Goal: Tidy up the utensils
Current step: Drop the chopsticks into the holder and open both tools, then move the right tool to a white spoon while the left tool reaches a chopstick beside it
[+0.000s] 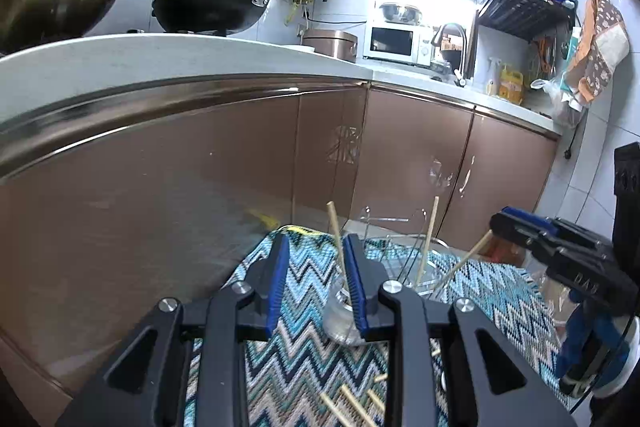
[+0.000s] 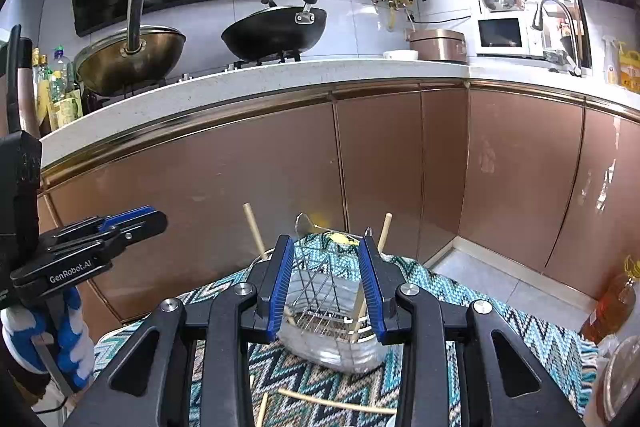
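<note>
A clear utensil holder with a wire rack [image 2: 324, 303] stands on a zigzag-patterned mat [image 2: 460, 291]. Several wooden chopsticks [image 1: 427, 239] stand upright in it, and a metal spoon [image 2: 306, 223] leans at its back. My left gripper [image 1: 318, 247] is open just left of the holder [image 1: 404, 259], with nothing between its pads. My right gripper [image 2: 326, 247] is open, its jaws straddling the holder without touching it. More chopsticks [image 2: 336, 403] lie loose on the mat in front; they also show in the left wrist view [image 1: 356, 403].
Brown cabinet doors [image 2: 256, 195] rise right behind the mat under a white counter [image 2: 280, 75] with two woks. A bottle of amber oil [image 2: 612, 303] and a glass lid [image 2: 618, 375] stand at the mat's right edge. Tiled floor [image 2: 480, 279] lies beyond.
</note>
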`<state>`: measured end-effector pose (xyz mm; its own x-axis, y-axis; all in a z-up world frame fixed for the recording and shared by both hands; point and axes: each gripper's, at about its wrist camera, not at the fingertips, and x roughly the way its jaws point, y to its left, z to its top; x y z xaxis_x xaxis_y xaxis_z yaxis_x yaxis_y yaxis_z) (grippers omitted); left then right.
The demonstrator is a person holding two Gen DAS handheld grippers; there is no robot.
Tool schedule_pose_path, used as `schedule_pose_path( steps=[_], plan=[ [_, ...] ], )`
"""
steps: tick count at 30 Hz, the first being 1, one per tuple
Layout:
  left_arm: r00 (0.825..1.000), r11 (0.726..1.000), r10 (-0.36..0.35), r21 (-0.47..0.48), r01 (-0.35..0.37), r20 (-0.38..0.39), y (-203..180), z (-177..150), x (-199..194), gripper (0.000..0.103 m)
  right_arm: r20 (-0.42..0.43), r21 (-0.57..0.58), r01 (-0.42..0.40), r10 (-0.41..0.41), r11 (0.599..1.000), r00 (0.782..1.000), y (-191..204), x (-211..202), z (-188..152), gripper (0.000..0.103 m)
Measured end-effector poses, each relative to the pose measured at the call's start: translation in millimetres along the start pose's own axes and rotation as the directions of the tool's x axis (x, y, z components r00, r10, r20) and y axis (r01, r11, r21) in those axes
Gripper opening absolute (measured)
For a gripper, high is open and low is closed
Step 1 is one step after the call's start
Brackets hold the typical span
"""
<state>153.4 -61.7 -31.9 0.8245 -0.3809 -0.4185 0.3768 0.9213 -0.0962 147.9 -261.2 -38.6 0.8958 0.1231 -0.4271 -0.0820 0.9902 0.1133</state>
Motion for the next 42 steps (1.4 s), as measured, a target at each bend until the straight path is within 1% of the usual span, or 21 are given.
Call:
schedule_pose_path(
  steps=[6,12,16,19,22,25,27,28,29,31,33,36,38,40,42],
  plan=[
    [1.0,0.999,0.004,-0.036,-0.005,-0.01,12.5,-3.7,-24.5,0.027,-0.01,0.02,0.007,-0.007,1.0,1.0,4.1,-22.1,-2.2,0.034],
    [1.0,0.999,0.005,-0.045,-0.006,-0.028,18.1,-14.2,-44.7,0.029,-0.048,0.031,0.016,-0.014,0.999,0.999,3.0,-35.7,-11.5,0.034],
    [0.999,0.999,-0.004,-0.047,0.002,-0.051,16.8,-21.4,-43.8,0.031,-0.074,0.058,0.031,-0.027,0.998,0.997,-6.7,-42.1,-18.8,0.034],
    [0.996,0.999,-0.036,-0.024,0.034,-0.086,6.6,-27.0,-35.1,0.031,-0.077,0.079,0.042,-0.036,0.996,0.996,-14.5,-48.9,-23.7,0.034],
    [0.988,0.995,-0.081,0.044,0.087,-0.129,-16.1,-35.0,-25.4,0.031,-0.082,0.095,0.044,-0.037,0.994,0.996,-22.5,-55.5,-30.3,0.034],
    [0.966,0.97,-0.145,0.161,0.181,-0.215,-52.1,-45.7,-8.8,0.031,-0.089,0.104,0.047,-0.038,0.993,0.995,-34.4,-62.6,-39.0,0.034],
    [0.944,0.942,-0.178,0.23,0.246,-0.279,-76.8,-53.7,7.2,0.031,-0.104,0.108,0.047,-0.035,0.993,0.994,-45.6,-65.5,-47.3,0.034],
    [0.931,0.926,-0.193,0.256,0.277,-0.31,-87.2,-56.9,15.7,0.031,-0.11,0.112,0.048,-0.035,0.993,0.993,-50.4,-66.3,-50.7,0.034],
    [0.922,0.915,-0.201,0.274,0.297,-0.331,-94.5,-59.7,23.2,0.031,-0.119,0.119,0.053,-0.039,0.991,0.992,-58.9,-68.0,-56.6,0.034],
    [0.904,0.893,-0.209,0.305,0.332,-0.374,-108.2,-65.7,40.3,0.031,-0.132,0.134,0.062,-0.044,0.989,0.99,-72.2,-70.3,-66.1,0.034],
    [0.89,0.874,-0.205,0.332,0.354,-0.408,-116.9,-72.3,55.0,0.031,-0.149,0.149,0.075,-0.052,0.986,0.987,-86.0,-71.2,-77.0,0.034],
    [0.851,0.833,-0.199,0.374,0.409,-0.486,-127.9,-79.1,83.9,0.03,-0.178,0.179,0.089,-0.057,0.98,0.982,-106.7,-70.7,-94.6,0.034],
    [0.827,0.814,-0.2,0.381,0.438,-0.525,-131.6,-81.5,98.1,0.03,-0.191,0.194,0.096,-0.058,0.976,0.98,-116.8,-69.2,-104.0,0.034],
    [0.809,0.793,-0.193,0.398,0.462,-0.555,-138.9,-83.8,110.4,0.03,-0.195,0.213,0.096,-0.054,0.972,0.979,-125.6,-67.6,-113.2,0.034],
    [0.798,0.772,-0.178,0.421,0.476,-0.575,-147.1,-86.0,119.7,0.03,-0.198,0.229,0.095,-0.049,0.969,0.979,-133.4,-65.2,-121.3,0.034]
  ],
)
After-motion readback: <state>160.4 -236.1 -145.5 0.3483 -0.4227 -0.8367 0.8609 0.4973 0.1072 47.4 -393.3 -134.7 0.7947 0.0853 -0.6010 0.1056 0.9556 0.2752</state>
